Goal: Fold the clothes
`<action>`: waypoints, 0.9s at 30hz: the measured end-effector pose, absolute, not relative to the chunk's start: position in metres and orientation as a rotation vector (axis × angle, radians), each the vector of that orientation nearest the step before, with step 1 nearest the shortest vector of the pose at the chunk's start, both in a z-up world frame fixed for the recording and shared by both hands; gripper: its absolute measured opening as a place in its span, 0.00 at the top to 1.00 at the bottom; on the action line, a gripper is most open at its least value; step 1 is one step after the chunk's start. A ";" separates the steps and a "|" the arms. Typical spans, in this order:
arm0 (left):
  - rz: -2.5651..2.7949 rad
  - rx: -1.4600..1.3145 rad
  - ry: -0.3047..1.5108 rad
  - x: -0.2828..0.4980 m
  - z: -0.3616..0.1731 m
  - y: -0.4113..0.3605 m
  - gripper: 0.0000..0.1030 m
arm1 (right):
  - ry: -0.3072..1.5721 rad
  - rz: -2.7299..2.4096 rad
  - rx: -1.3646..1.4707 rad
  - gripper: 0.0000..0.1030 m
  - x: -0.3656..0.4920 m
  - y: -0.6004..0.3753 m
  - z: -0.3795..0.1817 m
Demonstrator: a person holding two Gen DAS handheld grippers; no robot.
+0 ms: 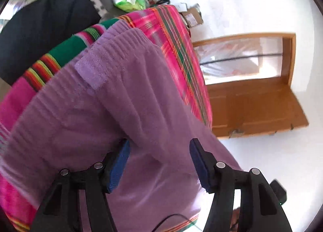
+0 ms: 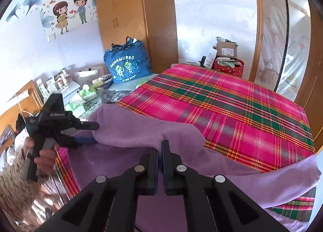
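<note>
Purple fleece garment [image 2: 141,127], soft and ribbed at one edge, lies across the near part of a bed covered with a pink, green and orange plaid cloth [image 2: 232,106]. In the right wrist view it fills the lower middle of the frame, with one long flap trailing off to the lower right and over the bed's edge.

The right gripper [image 2: 160,163], at the bottom centre of that view, has its blue-padded jaws closed together; a ridge of the purple fabric rises right at their tips, so it appears to be pinching a fold of it, though the contact itself is hidden behind the pads.

The left gripper [image 2: 91,134], held in a person's hand [image 2: 43,156] at the left of the right wrist view, reaches into the garment's left end. In its own view the jaws stand wide apart, with the purple fabric lying between and beyond them and neither pad pressing on it.

As for progress, the garment looks only partly handled: it is bunched and doubled along its left portion, not yet a flat, squared packet. The trailing flap at the lower right remains to be brought in, and the layers smoothed. A black garment [image 1: 40,30] in the upper left of the left wrist view seems not yet folded.
</note>
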State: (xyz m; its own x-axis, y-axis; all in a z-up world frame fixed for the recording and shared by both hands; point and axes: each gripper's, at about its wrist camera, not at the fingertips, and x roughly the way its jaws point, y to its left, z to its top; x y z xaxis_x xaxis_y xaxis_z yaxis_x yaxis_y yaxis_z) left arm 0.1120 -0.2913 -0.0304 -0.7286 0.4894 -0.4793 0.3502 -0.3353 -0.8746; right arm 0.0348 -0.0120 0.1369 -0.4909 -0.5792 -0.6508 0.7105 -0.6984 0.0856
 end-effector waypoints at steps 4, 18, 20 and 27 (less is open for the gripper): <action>2.192 -1.080 -1.888 0.105 -0.039 -0.296 0.40 | 0.207 -2.200 0.862 0.97 0.031 -0.008 0.138; 2.404 -0.990 -1.937 0.110 -0.016 -0.312 0.88 | 0.217 -2.210 0.886 0.97 0.032 -0.004 0.122; 2.445 -0.954 -1.916 0.121 -0.006 -0.315 0.91 | 0.229 -2.218 0.877 0.97 0.035 -0.003 0.122; 2.559 -0.841 -1.806 0.142 0.037 -0.316 0.93 | 0.323 -2.273 0.750 0.97 0.055 -0.001 0.137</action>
